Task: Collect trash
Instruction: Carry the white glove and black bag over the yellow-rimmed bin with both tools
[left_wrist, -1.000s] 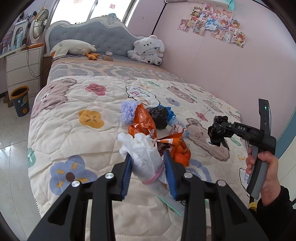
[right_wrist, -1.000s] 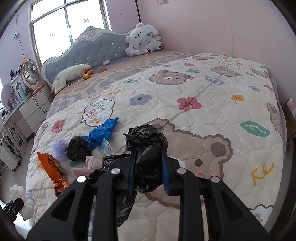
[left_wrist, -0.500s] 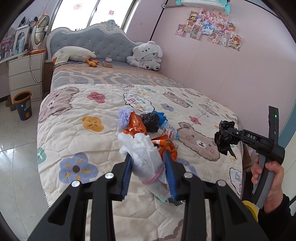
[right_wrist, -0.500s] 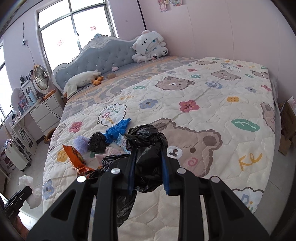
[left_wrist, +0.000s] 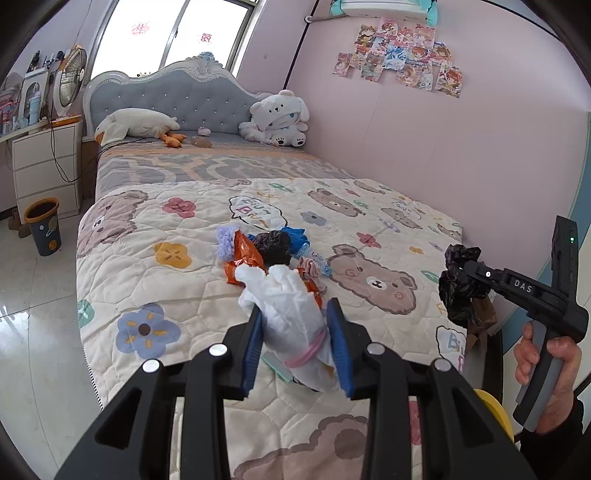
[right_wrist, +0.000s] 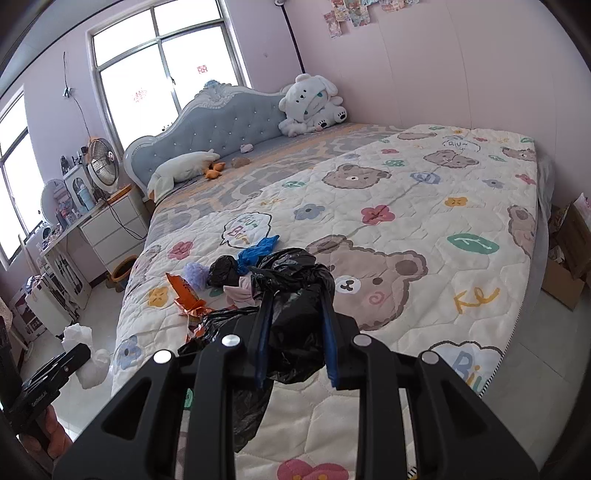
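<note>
Left wrist view up close: the left gripper (left_wrist: 295, 332) pinches a crumpled white glove (left_wrist: 286, 306) with a pink band, held above the near edge of the bear-print quilt (left_wrist: 147, 280), while off to the right a hand (left_wrist: 546, 373) holds the right gripper (right_wrist: 295, 321), its jaws clamped on a bunched black trash bag (right_wrist: 295, 295). Farther out on the quilt lies the trash pile: orange snack wrapper (left_wrist: 245, 253), black wad (left_wrist: 273, 243), blue plastic (left_wrist: 295, 236) and lilac puff (left_wrist: 226, 242) close together, with a wastebasket (left_wrist: 44, 225) on the floor left of the quilt.
</note>
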